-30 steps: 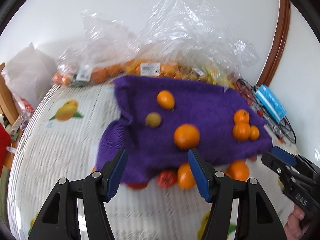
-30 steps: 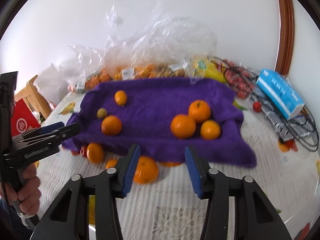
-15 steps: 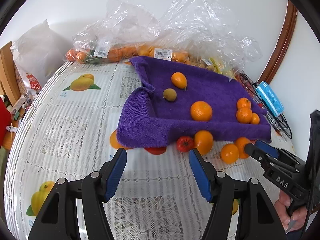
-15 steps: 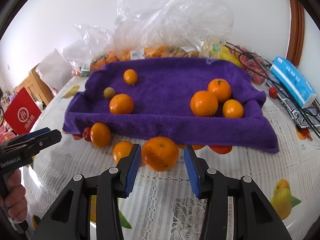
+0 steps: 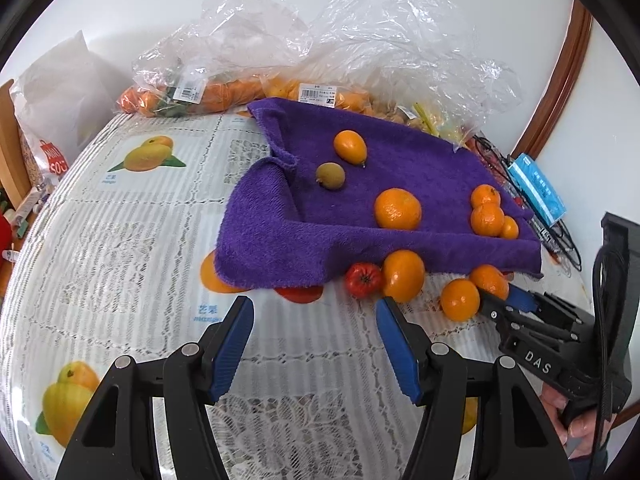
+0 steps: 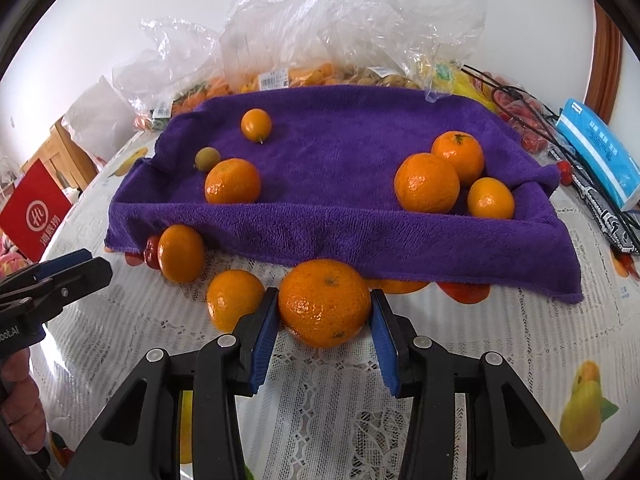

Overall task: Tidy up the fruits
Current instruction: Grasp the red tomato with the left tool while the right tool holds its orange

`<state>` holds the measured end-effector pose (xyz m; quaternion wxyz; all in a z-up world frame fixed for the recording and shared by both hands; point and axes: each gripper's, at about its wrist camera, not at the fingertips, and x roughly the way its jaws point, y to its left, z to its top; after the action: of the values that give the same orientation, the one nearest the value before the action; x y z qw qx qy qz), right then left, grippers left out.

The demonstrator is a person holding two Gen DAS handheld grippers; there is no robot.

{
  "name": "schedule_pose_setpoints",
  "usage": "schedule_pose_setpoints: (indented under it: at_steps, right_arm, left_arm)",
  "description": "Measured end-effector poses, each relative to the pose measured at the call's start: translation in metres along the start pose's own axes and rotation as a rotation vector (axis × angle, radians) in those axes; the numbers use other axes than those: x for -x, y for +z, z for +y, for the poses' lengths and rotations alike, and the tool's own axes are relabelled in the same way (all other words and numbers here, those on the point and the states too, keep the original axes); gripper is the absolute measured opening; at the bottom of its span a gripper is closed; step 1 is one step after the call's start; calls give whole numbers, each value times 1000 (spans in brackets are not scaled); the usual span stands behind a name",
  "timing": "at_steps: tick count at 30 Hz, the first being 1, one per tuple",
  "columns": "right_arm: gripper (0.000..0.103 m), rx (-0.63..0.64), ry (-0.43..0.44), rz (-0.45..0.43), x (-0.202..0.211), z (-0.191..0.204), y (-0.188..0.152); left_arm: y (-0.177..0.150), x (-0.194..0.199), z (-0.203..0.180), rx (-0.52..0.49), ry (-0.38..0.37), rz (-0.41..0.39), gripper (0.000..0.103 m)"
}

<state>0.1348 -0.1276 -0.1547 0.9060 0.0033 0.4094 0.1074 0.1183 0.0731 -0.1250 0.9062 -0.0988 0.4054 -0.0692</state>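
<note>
Mandarin (image 6: 325,303), round, soft-skinned, clamped across its widest part by right fingers (image 6: 266,322); left fingers (image 5: 230,340) apart, empty.

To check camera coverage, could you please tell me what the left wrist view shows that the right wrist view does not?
Only the left wrist view shows the left gripper from behind, open over bare tablecloth, and the right gripper from the side. Only the right wrist view shows the right gripper with both pads against the large orange, which sits on the table. Both views show the purple towel with fruit on it, the tomato at its front edge, and the plastic bags behind.
</note>
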Motion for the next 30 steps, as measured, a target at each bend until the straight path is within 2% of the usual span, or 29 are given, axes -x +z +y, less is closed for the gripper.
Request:
schedule_pose_setpoints:
  at_steps: [4, 6, 11, 20, 23, 30]
  right_arm:
    - [44, -3, -46, -34, 9, -8, -2]
    - [43, -10, -64, -58, 15, -15, -2]
    - [37, -9, -49, -89, 31, -30, -1]
    - [42, 28, -27, -50, 18, -29, -9]
    - [42, 21, -13, -31, 14, -31, -9]
    - [42, -10, 26, -32, 13, -37, -9]
  left_arm:
    - [2, -6, -1, 17, -32, -2, 51]
    - [2, -8, -2, 22, -42, -7, 50]
    - [6, -15, -12, 30, -81, 5, 43]
    - [10, -24, -24, 14, -56, -6, 38]
    - [11, -22, -23, 9, -39, -5, 30]
    - [11, -29, -25, 0, -56, 20, 30]
